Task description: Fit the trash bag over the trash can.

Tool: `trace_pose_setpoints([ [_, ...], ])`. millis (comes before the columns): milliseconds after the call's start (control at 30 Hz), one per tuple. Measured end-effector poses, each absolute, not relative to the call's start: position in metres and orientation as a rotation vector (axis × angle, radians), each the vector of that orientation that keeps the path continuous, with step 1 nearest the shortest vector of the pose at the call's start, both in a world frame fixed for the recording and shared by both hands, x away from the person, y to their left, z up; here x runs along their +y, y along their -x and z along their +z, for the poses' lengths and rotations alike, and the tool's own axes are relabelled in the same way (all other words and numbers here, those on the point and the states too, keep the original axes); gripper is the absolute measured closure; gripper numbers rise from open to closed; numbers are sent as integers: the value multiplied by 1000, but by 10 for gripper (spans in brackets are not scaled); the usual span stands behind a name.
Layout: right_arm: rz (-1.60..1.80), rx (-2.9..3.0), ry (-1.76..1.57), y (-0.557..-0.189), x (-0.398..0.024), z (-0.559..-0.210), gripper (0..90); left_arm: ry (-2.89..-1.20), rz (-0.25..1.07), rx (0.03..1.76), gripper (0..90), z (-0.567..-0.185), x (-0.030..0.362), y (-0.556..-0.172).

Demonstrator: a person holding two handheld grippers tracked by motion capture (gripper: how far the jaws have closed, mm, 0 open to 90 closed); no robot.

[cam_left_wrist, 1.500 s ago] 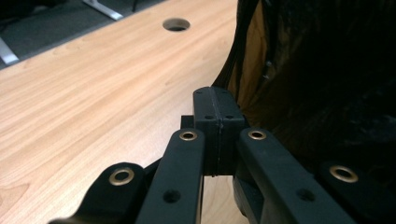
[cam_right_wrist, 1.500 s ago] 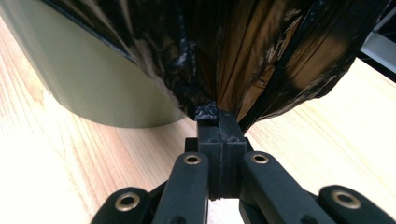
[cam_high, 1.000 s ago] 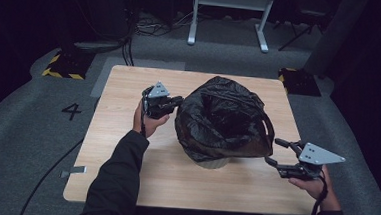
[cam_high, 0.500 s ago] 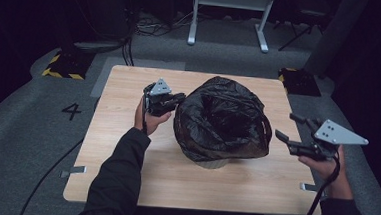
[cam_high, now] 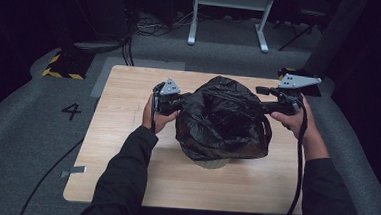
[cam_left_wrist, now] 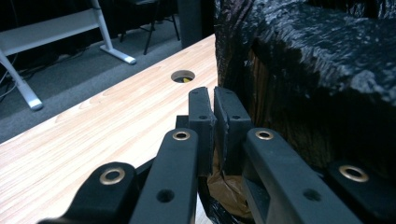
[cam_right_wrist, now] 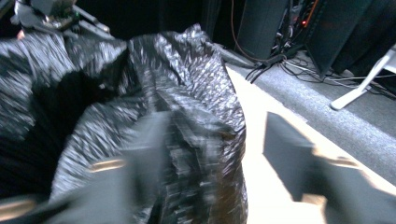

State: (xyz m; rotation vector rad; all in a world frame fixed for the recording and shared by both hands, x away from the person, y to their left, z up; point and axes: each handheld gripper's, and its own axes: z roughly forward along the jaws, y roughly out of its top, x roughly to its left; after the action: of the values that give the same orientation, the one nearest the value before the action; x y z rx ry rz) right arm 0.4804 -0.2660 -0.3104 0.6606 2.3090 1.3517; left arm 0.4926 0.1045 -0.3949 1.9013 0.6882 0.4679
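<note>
Work on the black plastic bag [cam_high: 223, 117] is looking about half done, as I judge it: the bag is already sitting over a pale round bin [cam_high: 210, 162] in the middle of the wooden table [cam_high: 127, 133], but its mouth is lying crumpled and is not yet pulled down evenly around the rim.

The left gripper [cam_high: 171, 100] is staying at the bag's left edge with its jaws closed, and in the left gripper view a strip of thin film seems to be pinched between the pads [cam_left_wrist: 201, 119]. The right gripper [cam_high: 266, 98] is arriving at the far right edge of the bag. Its jaws have just been closing, and in the blurred right gripper view a fold of the film is lying between them, but I cannot tell if they are pressing on it.

What is remaining, I think, is spreading the opening and settling it.

The bag is looking glossy, wrinkled and very thin, with a dark hollow in the middle.
</note>
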Motion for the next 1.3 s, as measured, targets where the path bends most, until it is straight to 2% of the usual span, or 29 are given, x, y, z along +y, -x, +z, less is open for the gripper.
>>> trace_pose_setpoints([
  [100, 1310, 2279, -639, -482, -267, -314, 838, -1912, 461, 685, 883, -396, 102, -495],
  [167, 1316, 2253, -634, -483, -268, -316, 900, -1920, 464, 687, 889, -396, 100, -496],
  [533, 1278, 2177, -839, -507, -274, -355, 900, -1986, 447, 738, 898, -410, 94, -511],
  [1000, 1229, 2269, -1088, -522, -293, -433, 900, -2067, 395, 829, 896, -448, 108, -510],
  [1033, 1225, 2273, -1092, -521, -294, -438, 900, -2059, 389, 842, 871, -451, 111, -509],
  [1100, 1193, 2297, -1100, -520, -295, -444, 900, -2037, 383, 893, 764, -453, 120, -508],
  [1133, 1172, 2304, -1106, -519, -295, -446, 900, -2023, 395, 922, 697, -452, 127, -505],
  [1167, 1150, 2304, -1128, -519, -295, -446, 900, -2017, 403, 940, 588, -451, 131, -504],
  [1300, 1140, 2249, -1112, -513, -300, -435, 721, -1972, 447, 970, 342, -438, 156, -489],
])
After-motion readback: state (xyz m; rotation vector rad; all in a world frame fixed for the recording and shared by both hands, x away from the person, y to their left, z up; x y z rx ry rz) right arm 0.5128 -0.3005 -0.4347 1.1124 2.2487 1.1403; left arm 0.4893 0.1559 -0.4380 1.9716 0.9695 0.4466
